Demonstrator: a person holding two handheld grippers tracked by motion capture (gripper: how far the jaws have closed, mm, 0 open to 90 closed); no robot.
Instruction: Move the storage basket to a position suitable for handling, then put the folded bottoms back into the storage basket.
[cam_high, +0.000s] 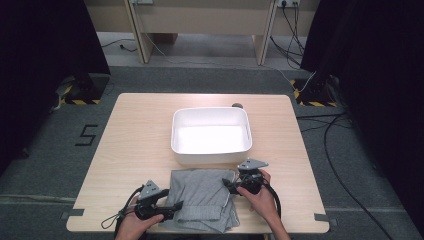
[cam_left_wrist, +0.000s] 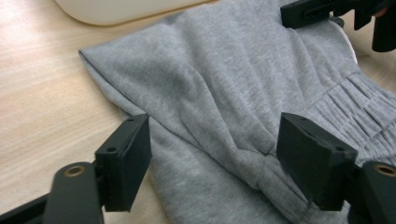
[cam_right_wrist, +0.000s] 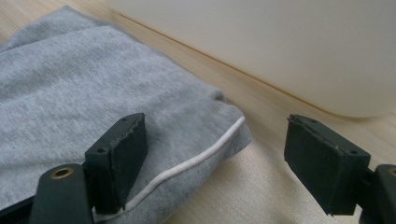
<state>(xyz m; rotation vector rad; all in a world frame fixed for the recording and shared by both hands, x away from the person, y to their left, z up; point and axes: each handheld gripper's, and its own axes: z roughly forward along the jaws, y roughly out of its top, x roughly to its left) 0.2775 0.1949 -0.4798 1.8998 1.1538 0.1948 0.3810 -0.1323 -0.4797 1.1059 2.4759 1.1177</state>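
— Where's the garment (cam_high: 202, 197)?
— Folded, grey, at the desk's (cam_high: 135, 135) near edge, just before the white tub (cam_high: 211, 134).
— And the grippers?
— Left hand-held gripper (cam_left_wrist: 212, 154) released over its cloth (jaws wide); right hand-held gripper (cam_right_wrist: 224, 161) released at its corner.

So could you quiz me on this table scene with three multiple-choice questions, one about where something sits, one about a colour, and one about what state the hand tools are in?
1. Where does the white tub sit relative to the folded garment?
A. Beyond it, farther from the person
B. On top of it
C. To its left, at the table edge

2. What colour is the garment?
A. Blue
B. Grey
C. Red

3. How do the jaws of the left gripper and the right gripper stand?
A. Both clamped on the cloth
B. One open, one shut
C. Both open

Answers: 1 A, the high view shows the tub past the garment's far edge. 2 B, the cloth is grey in every view. 3 C, each gripper view shows a wide gap between its jaws.
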